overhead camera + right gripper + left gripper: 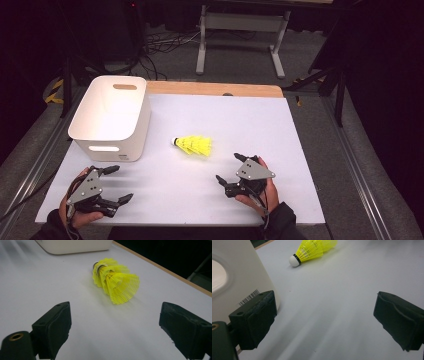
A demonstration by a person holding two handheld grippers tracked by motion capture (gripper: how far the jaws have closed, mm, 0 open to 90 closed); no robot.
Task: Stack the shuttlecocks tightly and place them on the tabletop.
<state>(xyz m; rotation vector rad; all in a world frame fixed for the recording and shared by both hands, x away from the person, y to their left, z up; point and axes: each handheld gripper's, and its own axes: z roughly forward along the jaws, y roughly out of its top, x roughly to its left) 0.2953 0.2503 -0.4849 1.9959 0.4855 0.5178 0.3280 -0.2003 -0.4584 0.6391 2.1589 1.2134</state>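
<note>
A nested stack of yellow shuttlecocks (194,145) lies on its side near the middle of the white table top (250,125), white cork end towards the bin. My right gripper (229,167) rests low on the table just right of and nearer than the stack, open, jaws empty. In the right gripper view the shuttlecocks (116,282) lie a short way ahead of the open gripper (115,327), skirts facing it. My left gripper (120,183) sits at the front left, open and empty. In the left gripper view its gripper (324,317) points past the bin corner towards the shuttlecocks (312,251).
A white plastic bin (112,117) with handle slots stands at the table's left, close ahead of the left gripper; its wall (234,277) almost touches the left jaw. A wooden strip (215,89) edges the far side. Beyond are cables and a table frame (242,30).
</note>
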